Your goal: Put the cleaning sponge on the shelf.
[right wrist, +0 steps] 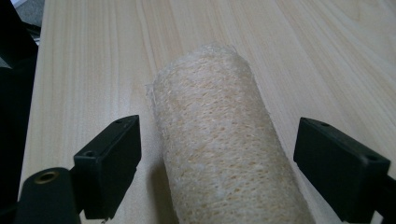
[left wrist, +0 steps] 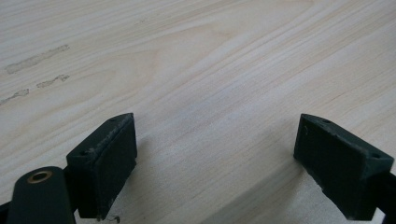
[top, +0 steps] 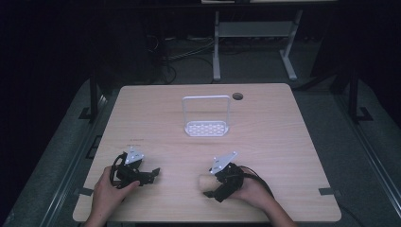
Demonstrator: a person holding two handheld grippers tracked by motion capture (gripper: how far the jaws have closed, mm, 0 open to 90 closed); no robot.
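Observation:
A pale, fibrous loofah roll (right wrist: pixel 219 140) lies on the wooden table (top: pixel 265 142), seen as a small cream shape (top: pixel 204 182) near the front edge in the high view. My right gripper (top: pixel 211 188) stands open with its jaws on either side of the roll, not touching it (right wrist: pixel 217 172). My left gripper (top: pixel 150 174) rests open near the front left, held by a hand. Bare wood lies between its jaws (left wrist: pixel 215 163).
A white wire rack (top: pixel 206 117) with a perforated base stands upright at the table's middle, toward the back. A dark round cable hole (top: pixel 237 96) sits near the far edge. Beyond the table is a dark floor with a desk frame (top: pixel 255 38) and cables.

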